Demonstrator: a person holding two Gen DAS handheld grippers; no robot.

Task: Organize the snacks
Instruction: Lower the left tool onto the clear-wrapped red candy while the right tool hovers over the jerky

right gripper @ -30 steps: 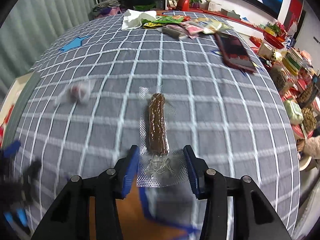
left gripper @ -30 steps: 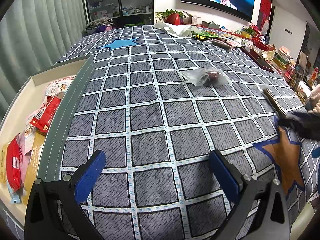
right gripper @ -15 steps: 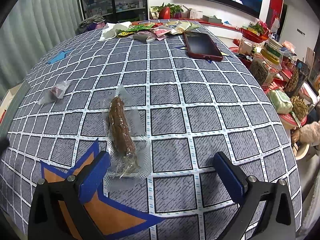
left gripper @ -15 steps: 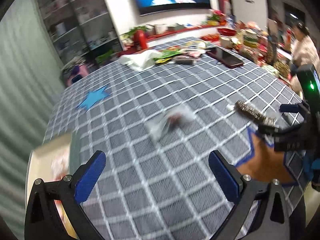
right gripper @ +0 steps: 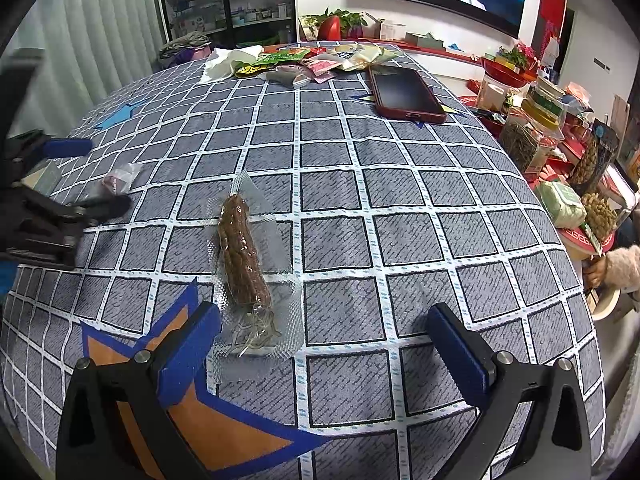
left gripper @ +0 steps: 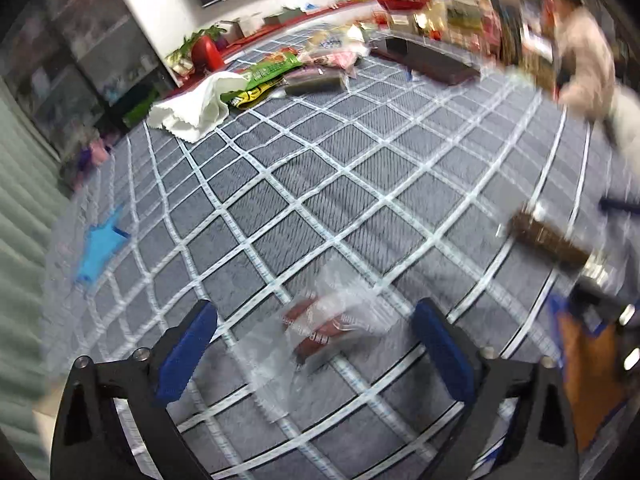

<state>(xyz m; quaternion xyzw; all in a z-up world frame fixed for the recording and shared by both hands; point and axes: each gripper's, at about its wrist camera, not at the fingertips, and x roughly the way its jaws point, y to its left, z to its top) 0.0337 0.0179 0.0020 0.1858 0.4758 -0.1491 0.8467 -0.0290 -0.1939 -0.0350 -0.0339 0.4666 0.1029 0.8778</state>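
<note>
A wide tabletop covered in a grey cloth with a white grid fills both wrist views. Along its far edge, toward twelve o'clock, lies a heap of snack packets too overlapped to count, beside one white cloth and, at about one o'clock, one dark red phone.

Two loose snacks lie on the near half. In the right wrist view, one long brown sausage stick in clear wrap lies lengthwise, its near end just beside the left finger of the right tongs. These tongs are spread as wide as they go, with nothing between them and no contact with the wrap.

In the left wrist view, which is blurred, one small clear-wrapped reddish snack sits between the fingers of the left tongs. Their jaws have just been closing a little, yet they remain spread, and the pads do not appear to press the wrapper. The sausage stick shows again at three o'clock.

The step in hand looks like the pickup of the small reddish snack by the left tongs, with the sorting barely begun. The next move probably calls for lowering the pads onto the cloth on either side of the snack and closing on its firm middle, since the loose, slippery film could slide out.
</note>
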